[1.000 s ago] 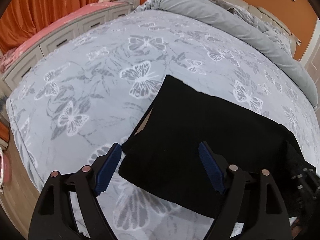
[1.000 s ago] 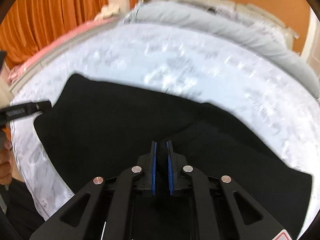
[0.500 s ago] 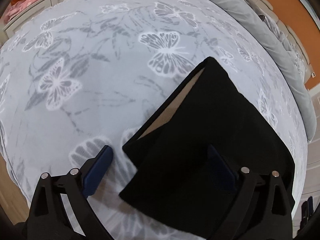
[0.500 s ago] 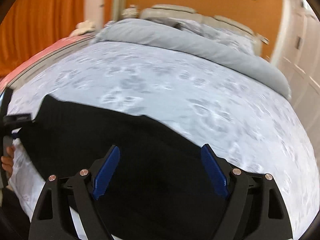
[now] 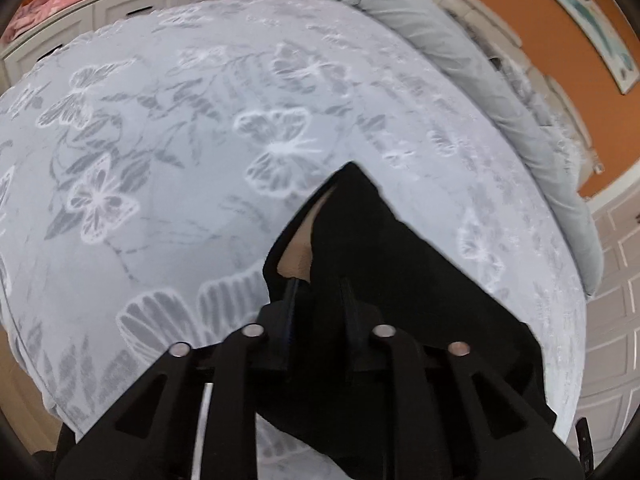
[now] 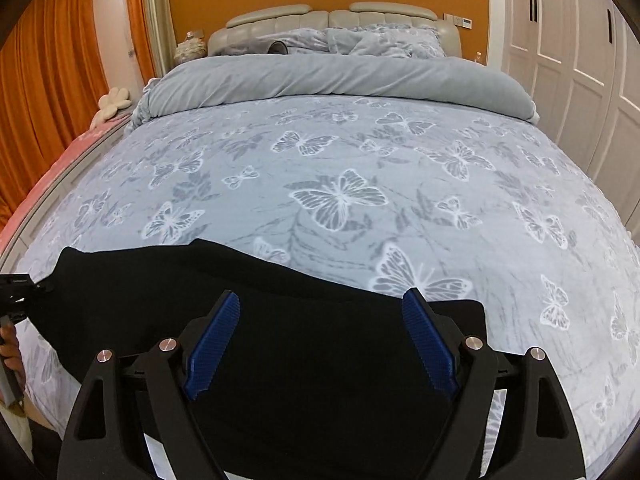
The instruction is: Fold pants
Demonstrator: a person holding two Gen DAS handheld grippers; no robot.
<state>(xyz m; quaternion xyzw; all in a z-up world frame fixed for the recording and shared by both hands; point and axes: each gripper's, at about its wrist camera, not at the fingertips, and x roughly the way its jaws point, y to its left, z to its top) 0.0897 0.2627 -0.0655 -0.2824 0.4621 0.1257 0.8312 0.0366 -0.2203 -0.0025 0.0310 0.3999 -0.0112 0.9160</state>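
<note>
Black pants (image 5: 400, 280) lie folded on the butterfly bedspread (image 5: 180, 160) near the bed's front edge. A tan lining shows at their left end. My left gripper (image 5: 318, 300) is shut on the left end of the pants, with cloth between its fingers. In the right wrist view the pants (image 6: 300, 320) stretch across the lower frame. My right gripper (image 6: 320, 340) is open and empty just above them. The left gripper (image 6: 16, 292) shows at the far left edge there.
A rolled grey duvet (image 6: 340, 80) and pillows lie at the head of the bed. White wardrobe doors (image 6: 580, 60) stand on the right, orange curtains (image 6: 40, 100) and a pink-topped drawer unit (image 5: 120, 4) on the left.
My left gripper moved onto the pants' left end and shut on it. My right gripper let go of the pants, opened and rose back above them.
</note>
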